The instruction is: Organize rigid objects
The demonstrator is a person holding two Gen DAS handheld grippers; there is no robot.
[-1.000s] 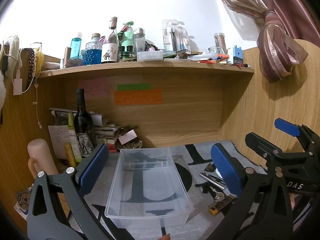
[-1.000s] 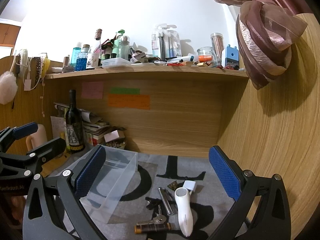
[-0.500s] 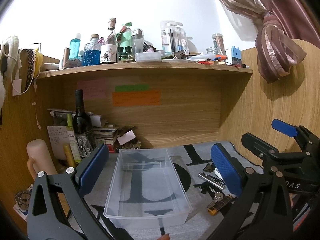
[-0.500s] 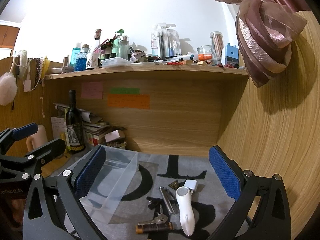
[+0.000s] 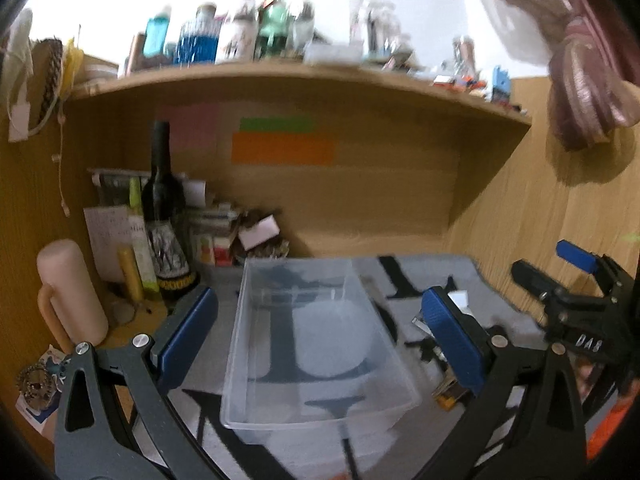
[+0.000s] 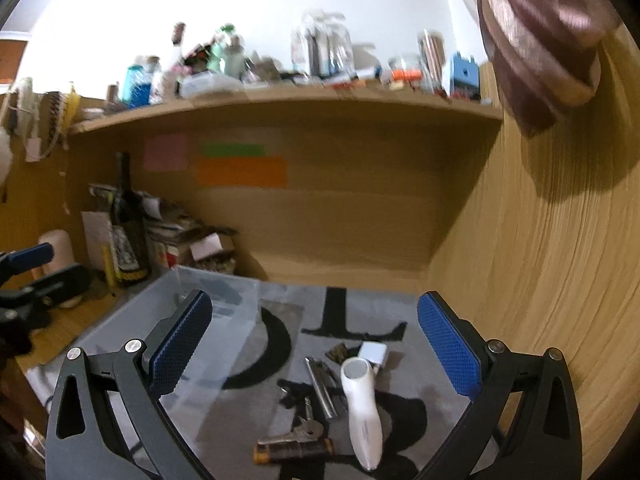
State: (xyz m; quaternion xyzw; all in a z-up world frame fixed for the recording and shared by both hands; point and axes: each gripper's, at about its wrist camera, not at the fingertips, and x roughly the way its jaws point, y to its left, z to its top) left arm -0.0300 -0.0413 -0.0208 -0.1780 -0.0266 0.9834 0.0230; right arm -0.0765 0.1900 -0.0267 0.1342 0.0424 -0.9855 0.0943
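right wrist view: white handheld device [image 6: 360, 408] lies lengthwise, head pointing away; right gripper [image 6: 314, 342] released.

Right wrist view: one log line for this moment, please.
right gripper open, empty | above white device, keys | clear bin empty | left gripper open

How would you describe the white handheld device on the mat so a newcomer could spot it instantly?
Start at the clear plastic bin on the grey lettered mat; the clutter lies to its right. Among it, the white handheld device lies between the right gripper fingers. It is the largest, only smooth white elongated piece, beside metal keys.
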